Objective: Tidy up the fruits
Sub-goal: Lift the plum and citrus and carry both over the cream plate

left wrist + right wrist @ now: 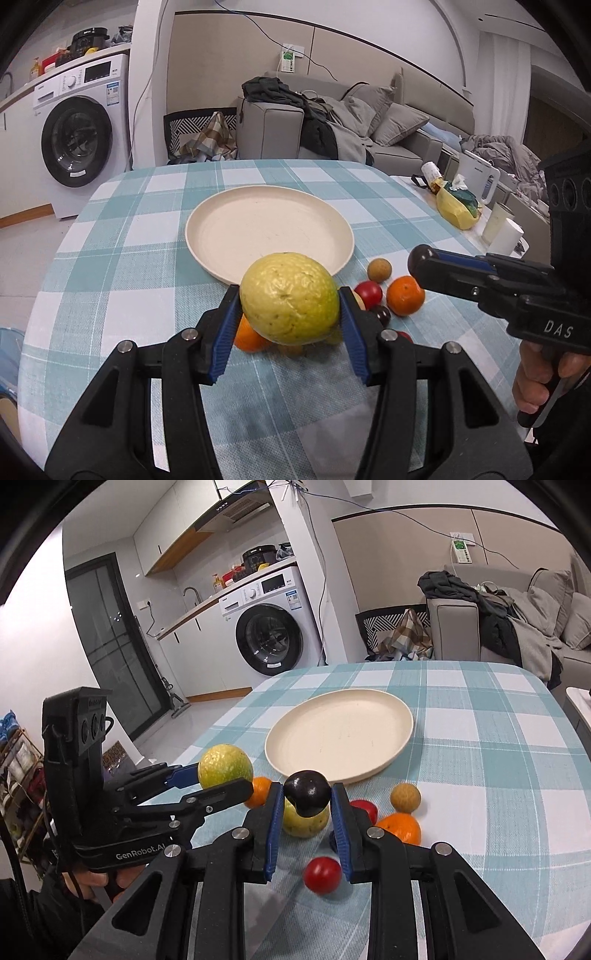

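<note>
Left wrist view: left gripper (290, 306) is clamped on a big yellow-green fruit (290, 297), blue pads pressed to both its sides, held above the checked tablecloth (122, 258) just short of the plate (269, 225). The plate's near rim is hidden behind the fruit. Under and behind the fruit sits an orange (249, 338), mostly covered; something pale below it is blurred, can't identify. To the right on the cloth: a red fruit (369, 291), a dark plum (382, 314) partly hidden by the finger, a second orange (406, 295), a small tan fruit (379, 270). Right gripper (421, 260) enters from the right edge; only one finger side shows here, so its jaw state is unreadable from this view. Hand on its handle is cut off at the frame edge.

Right wrist view: right gripper (307, 799) is clenched on a dark plum (307, 794), lifted off the cloth near the plate's (340, 734) front rim. Below it a pale green fruit (306, 821), top hidden by the plum. Red fruit (322, 874) lies between the fingers on the cloth; another red one (365, 809) is half hidden behind the right finger. Orange (402, 827) and tan fruit (405, 797) sit right of that. Left gripper (226, 775) at left holds the yellow-green fruit (224, 766); an orange (259, 792) peeks out behind its finger.
</note>
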Demonstrator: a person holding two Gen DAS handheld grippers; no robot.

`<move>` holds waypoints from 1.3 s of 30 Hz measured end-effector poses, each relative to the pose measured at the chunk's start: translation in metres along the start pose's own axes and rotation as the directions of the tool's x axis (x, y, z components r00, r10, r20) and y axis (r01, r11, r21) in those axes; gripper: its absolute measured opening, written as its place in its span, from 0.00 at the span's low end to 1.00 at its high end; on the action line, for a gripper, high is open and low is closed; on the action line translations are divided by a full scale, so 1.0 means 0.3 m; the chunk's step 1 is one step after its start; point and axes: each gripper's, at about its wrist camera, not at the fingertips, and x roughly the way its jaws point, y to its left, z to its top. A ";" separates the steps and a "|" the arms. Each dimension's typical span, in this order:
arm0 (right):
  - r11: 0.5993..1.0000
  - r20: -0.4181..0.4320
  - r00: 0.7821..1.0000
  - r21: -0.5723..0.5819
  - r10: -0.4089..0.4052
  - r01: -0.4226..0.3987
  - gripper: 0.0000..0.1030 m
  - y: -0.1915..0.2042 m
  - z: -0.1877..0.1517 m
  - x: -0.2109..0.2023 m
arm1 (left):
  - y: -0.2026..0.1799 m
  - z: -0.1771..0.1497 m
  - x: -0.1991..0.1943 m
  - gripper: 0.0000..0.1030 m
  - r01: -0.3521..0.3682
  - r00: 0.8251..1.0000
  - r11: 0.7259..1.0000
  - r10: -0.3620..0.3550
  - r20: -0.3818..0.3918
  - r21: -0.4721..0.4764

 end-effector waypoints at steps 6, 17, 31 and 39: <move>1.000 0.000 1.000 0.017 0.010 -0.010 0.26 -0.026 0.035 0.032 | 0.031 0.040 0.063 0.47 -0.024 1.000 1.000 0.024 0.011 -0.005; 0.998 -0.036 0.999 0.055 0.009 -0.007 0.26 -0.077 0.079 0.127 | 0.084 0.078 0.164 0.47 -0.044 0.999 0.999 0.044 0.006 -0.017; 0.994 -0.109 0.994 0.106 -0.016 0.027 0.26 -0.127 0.113 0.274 | 0.102 0.110 0.283 0.47 -0.049 0.998 0.999 0.049 -0.039 -0.018; 0.993 -0.137 0.990 0.100 -0.044 0.058 0.26 -0.135 0.124 0.322 | 0.109 0.126 0.324 0.47 -0.049 0.998 0.998 0.048 -0.047 -0.027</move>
